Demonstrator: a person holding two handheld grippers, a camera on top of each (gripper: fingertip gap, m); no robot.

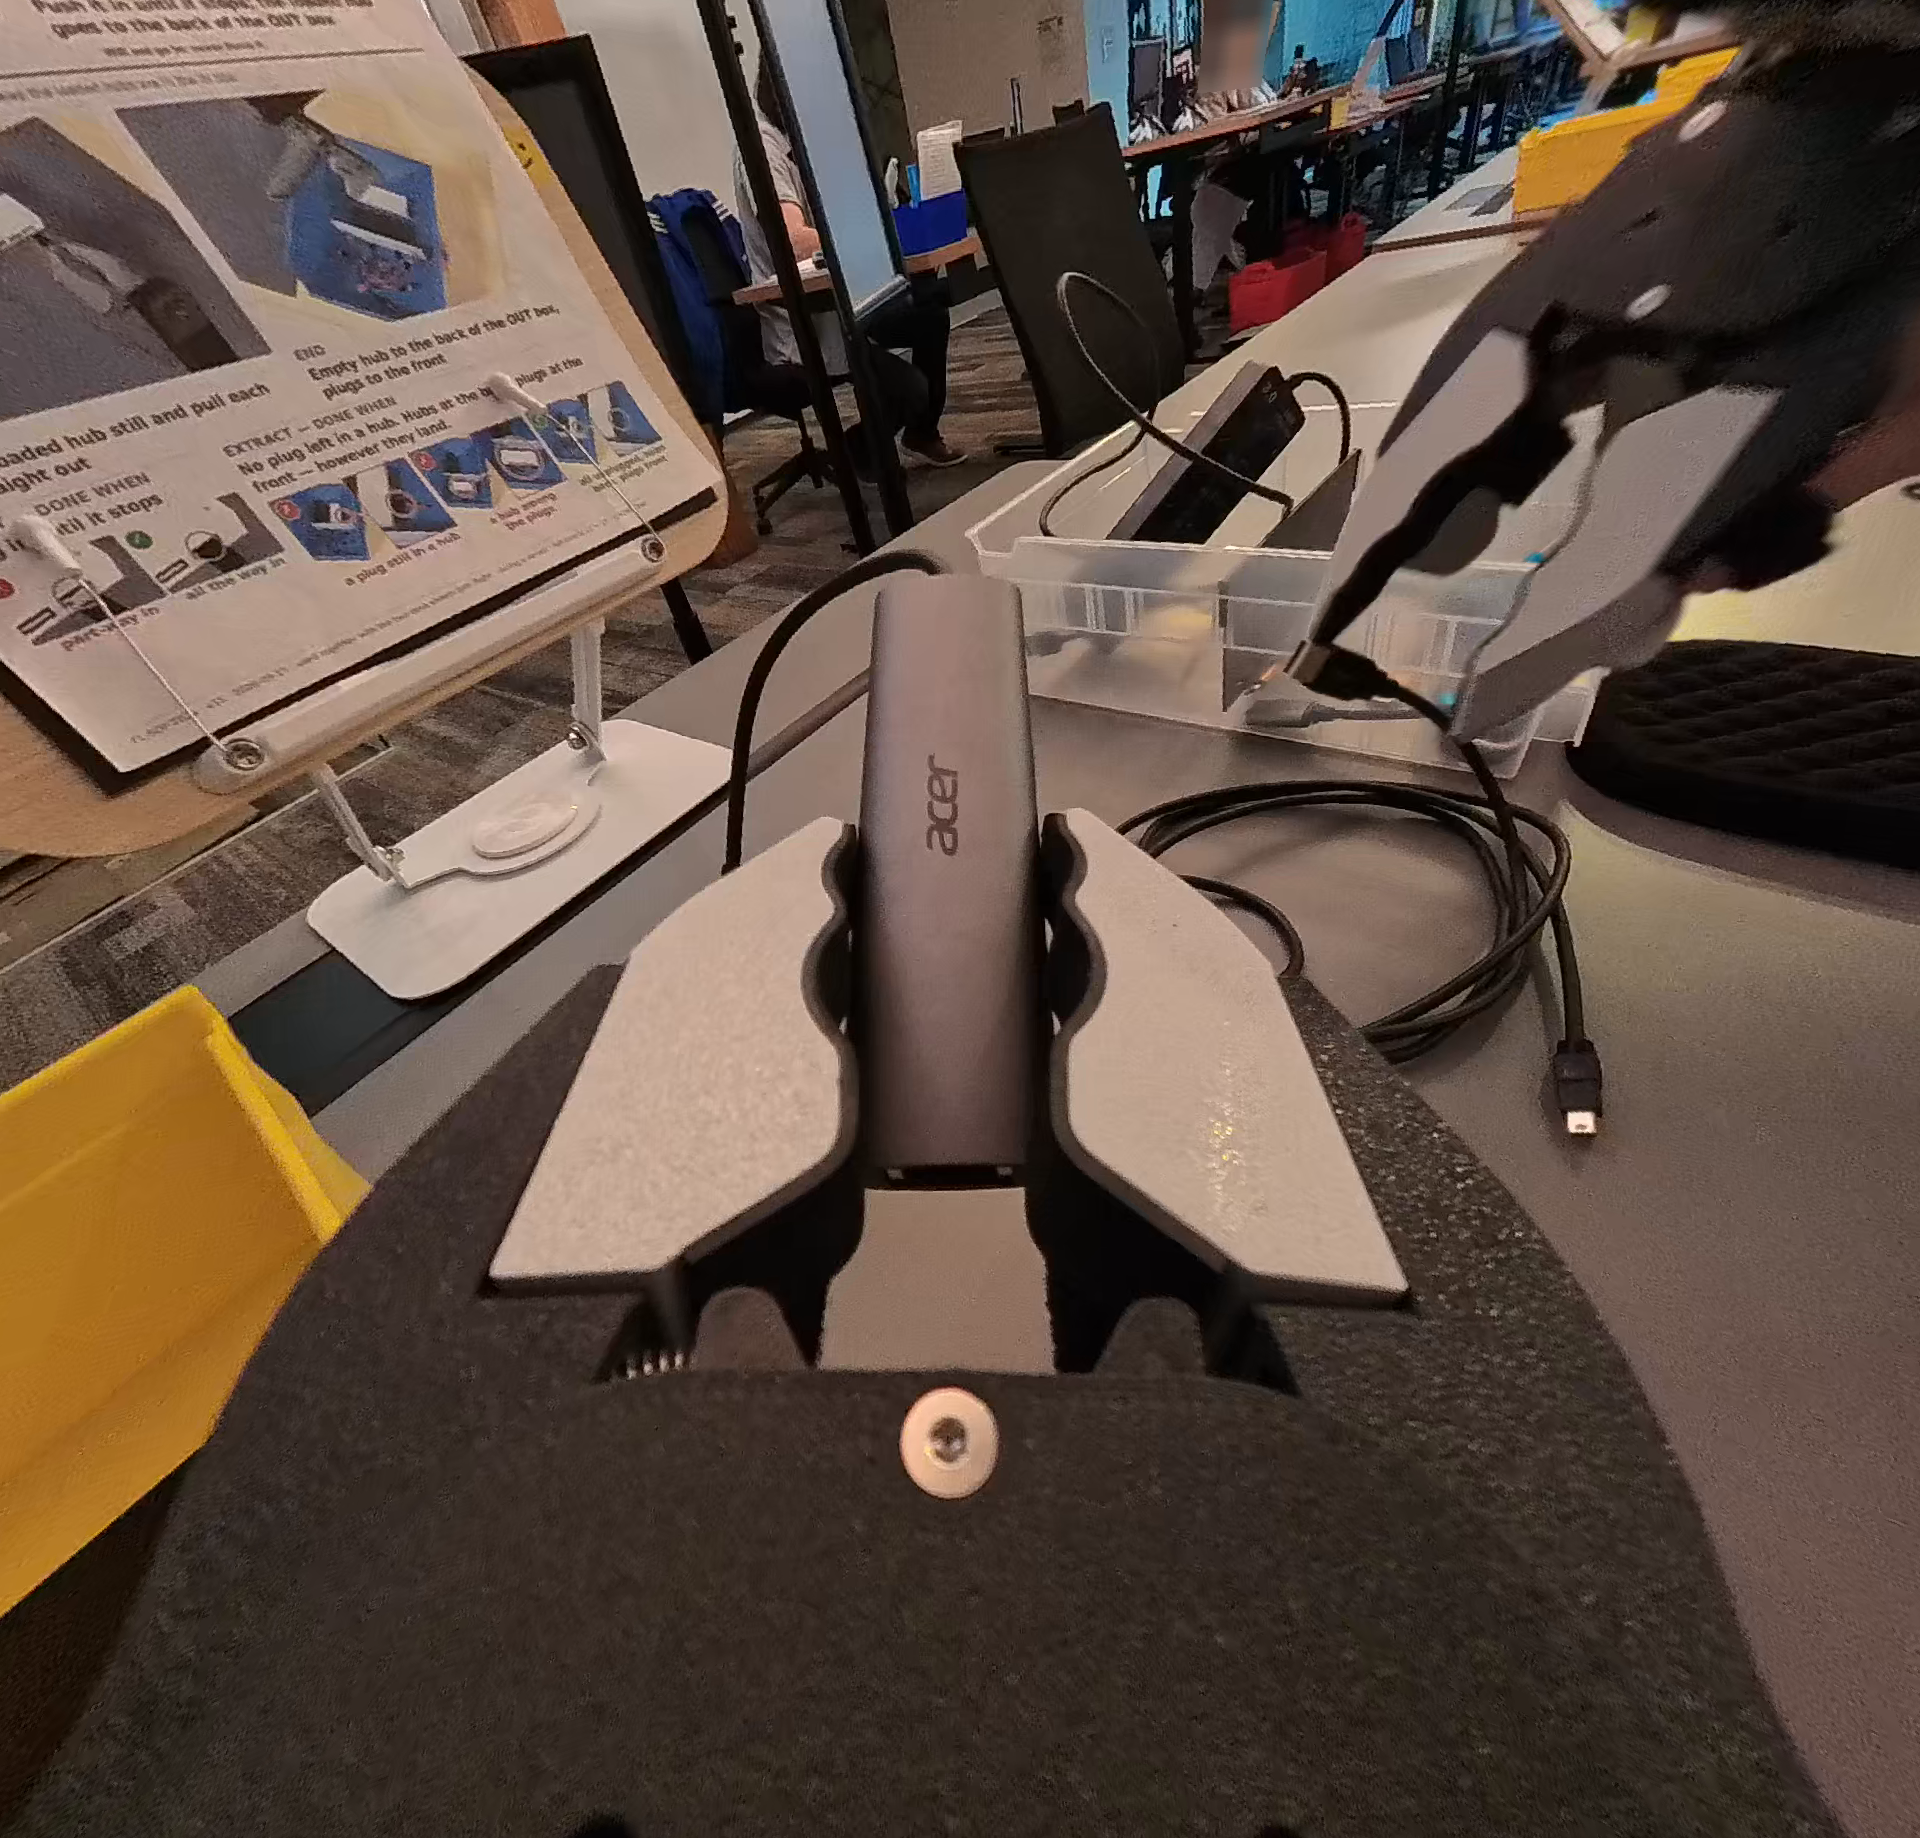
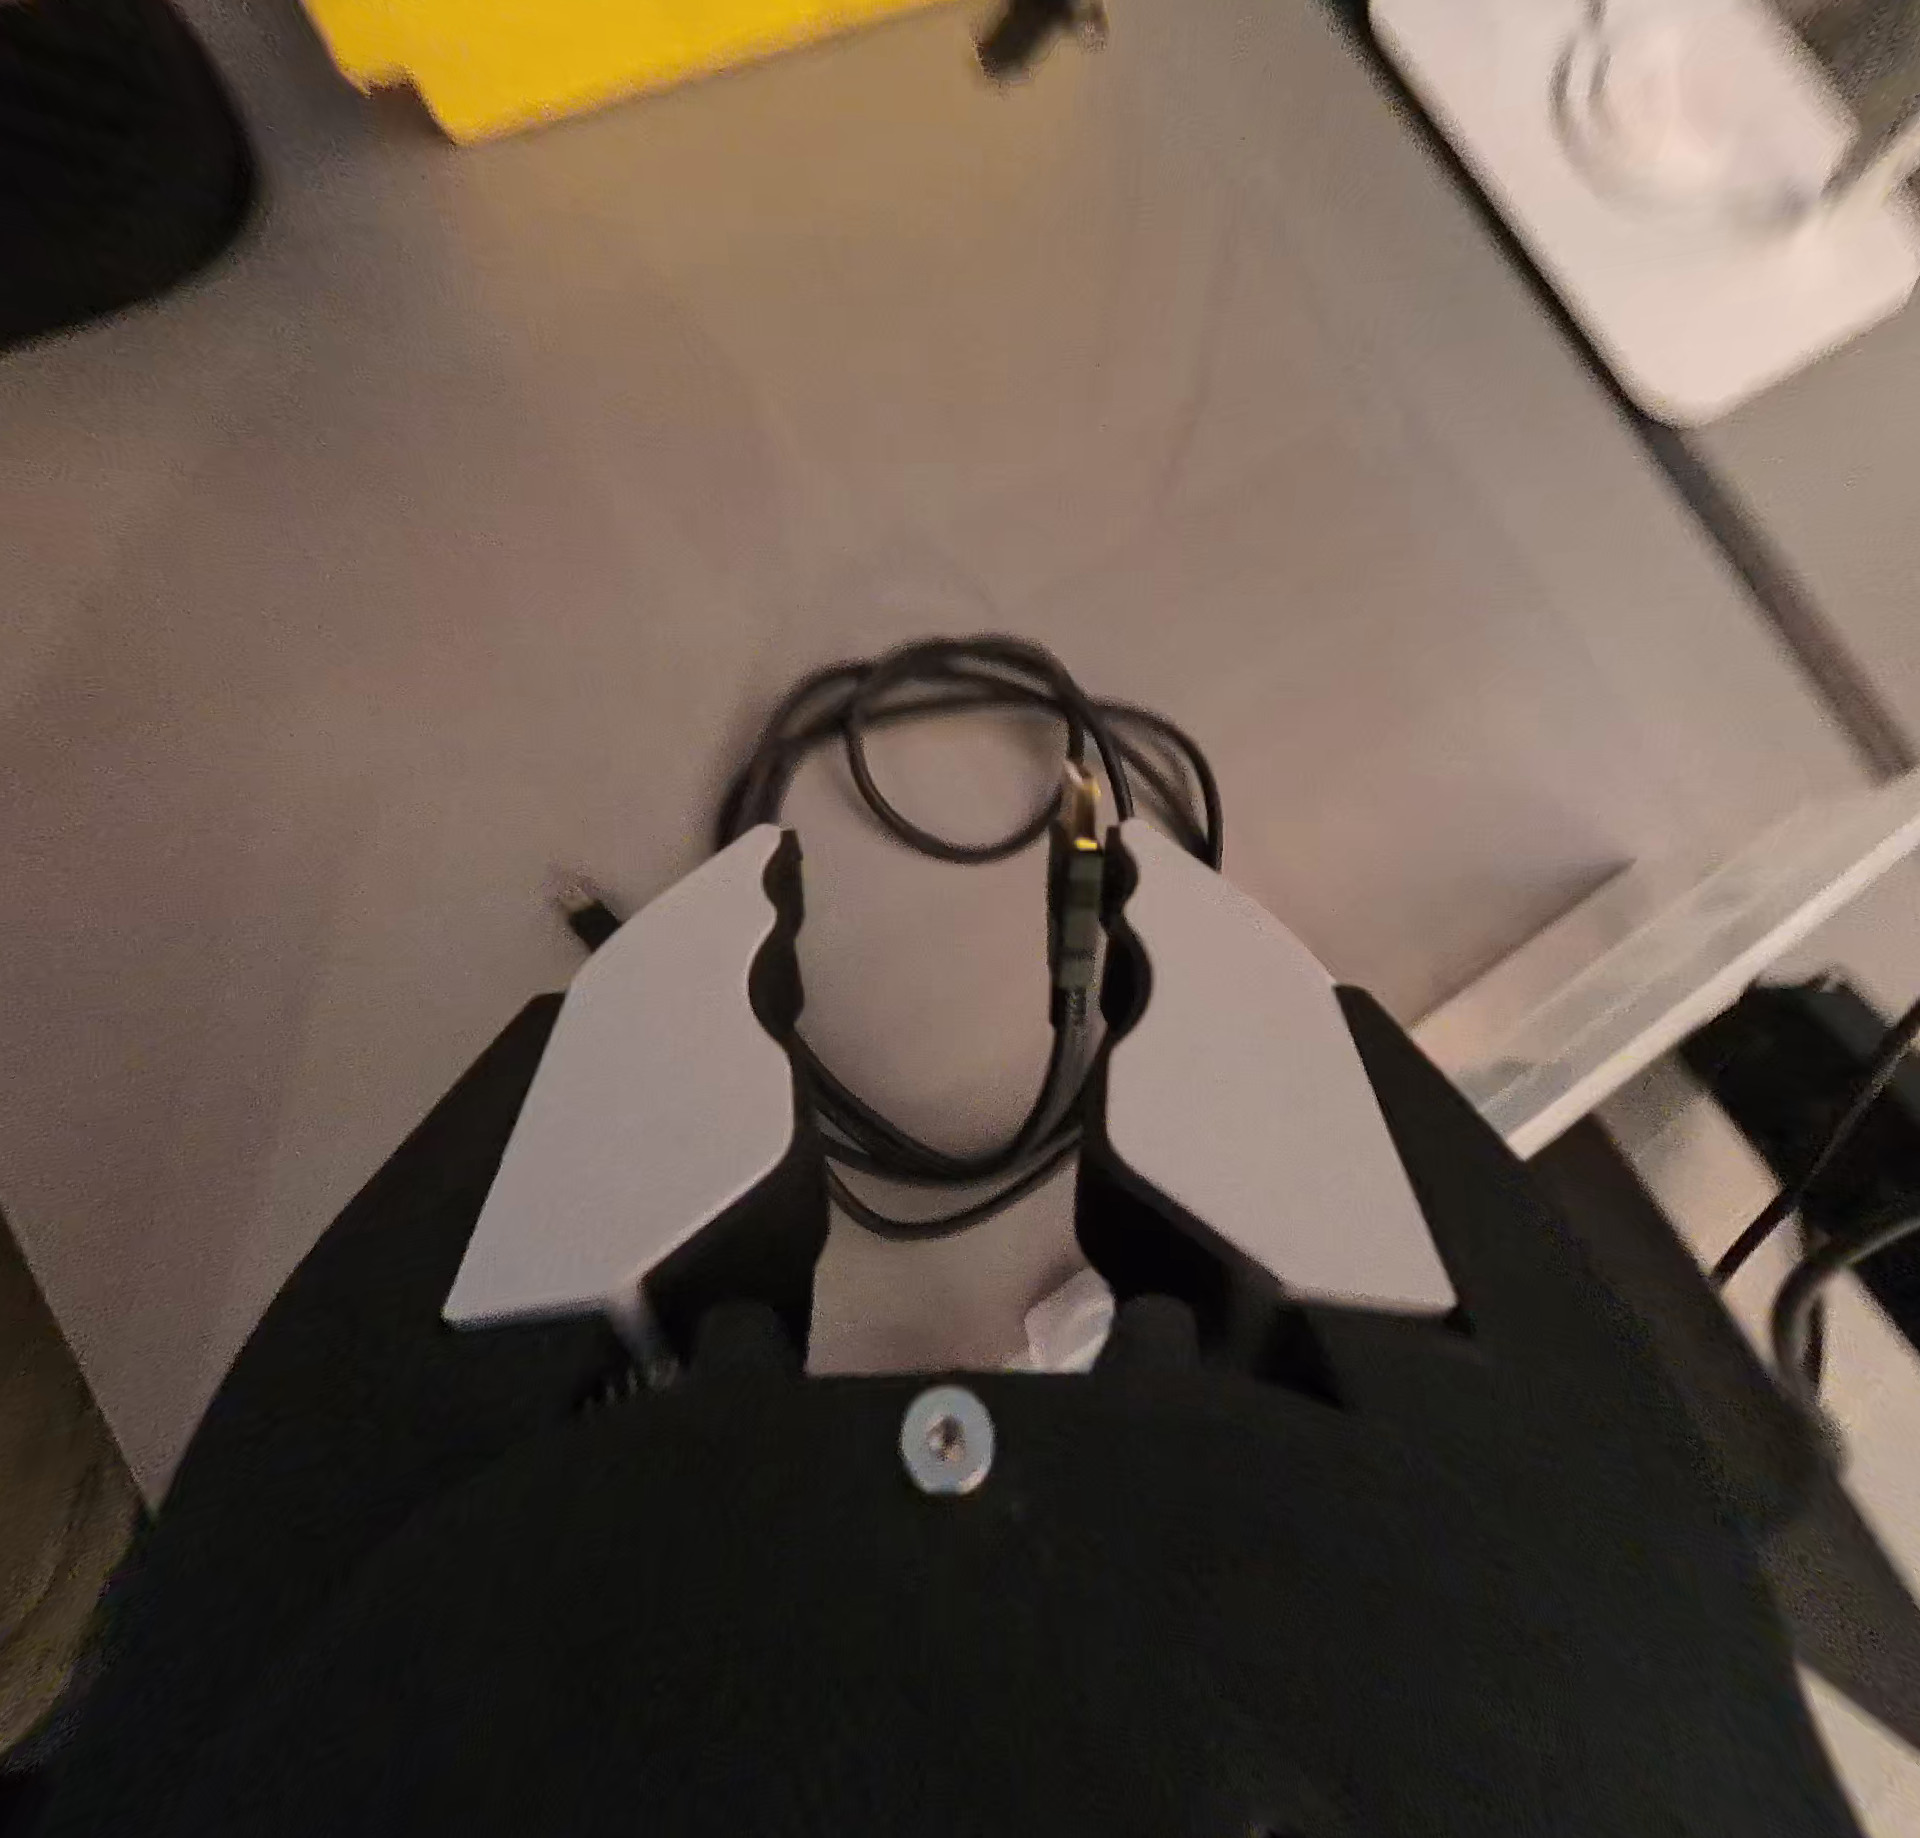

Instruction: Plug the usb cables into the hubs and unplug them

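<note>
Left wrist view, from left: a yellow bin [image 1: 135,1217] at the table's near-left edge; an instruction sheet [image 1: 291,334] on a white stand [image 1: 499,853]; the left gripper [image 1: 948,957], its jaws narrowed onto the flanks of a grey USB hub [image 1: 945,853] that points forward along the fingers, its black lead [image 1: 769,666] curving off behind. Farther right, a clear plastic tray [image 1: 1195,583] holds a second, black hub [image 1: 1216,458] propped on edge with its cable. The right gripper [image 1: 1382,666] hangs above the tray's front wall; a USB-A plug [image 1: 1325,661] lies against one finger. Its black cable [image 1: 1455,874] drops to a loose coil on the grey table [image 1: 1714,1217], the small free connector [image 1: 1579,1092] lying apart on bare surface. A black mat [image 1: 1766,739] sits at far right.

Right wrist view: the jaws stand wide apart, the plug [image 2: 1081,915] resting along the right finger [image 2: 1247,1061] only, not pinched. The coil [image 2: 966,749] lies beneath on open tabletop [image 2: 623,438].
</note>
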